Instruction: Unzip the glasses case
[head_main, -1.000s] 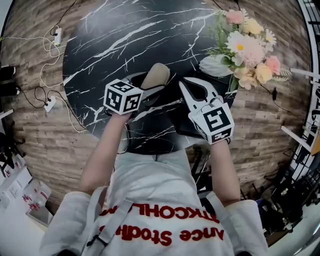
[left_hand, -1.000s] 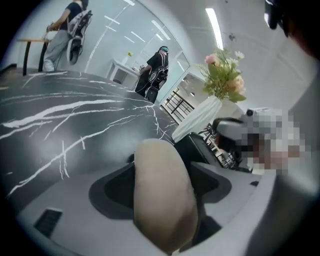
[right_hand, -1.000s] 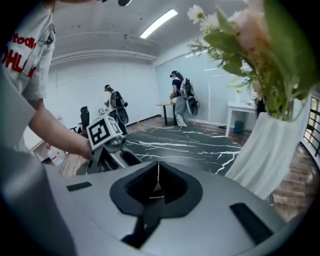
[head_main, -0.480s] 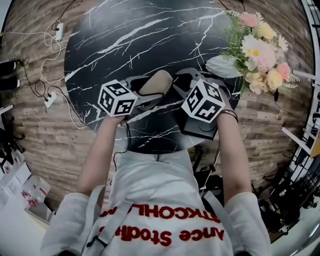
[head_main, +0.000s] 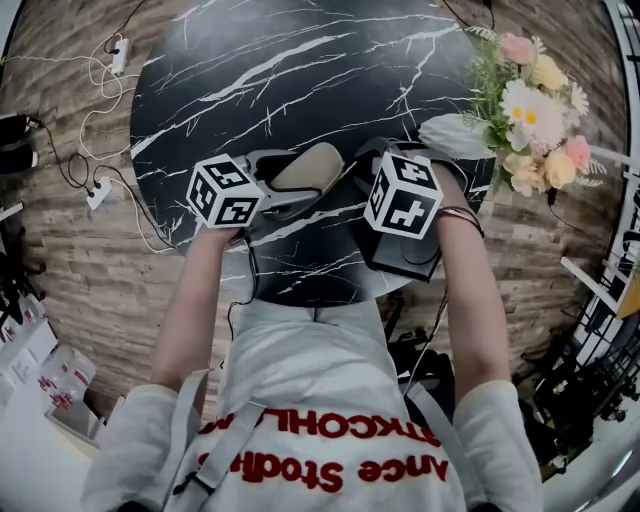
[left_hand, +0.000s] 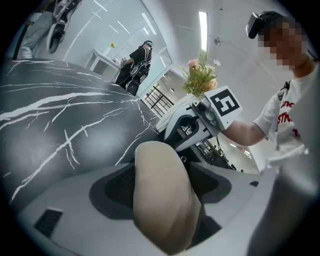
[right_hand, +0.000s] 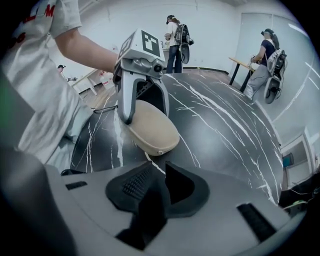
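Black marble worktop (head_main: 250, 80). The beige glasses case (head_main: 312, 165) was over its near part, with my left hand-held gripper (left_hand: 165, 167) clamped on it. My right hand-held gripper (right_hand: 161, 172) pointed steeply down just beside the case's end, jaws partly apart, just closing a bit, nothing between them. Flowers (head_main: 535, 110) stood at the right.

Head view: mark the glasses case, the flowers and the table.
glasses case (head_main: 312, 166), head view, its beige top
flowers (head_main: 528, 108), head view, a pale bloom
table (head_main: 250, 70), head view, bare marble top
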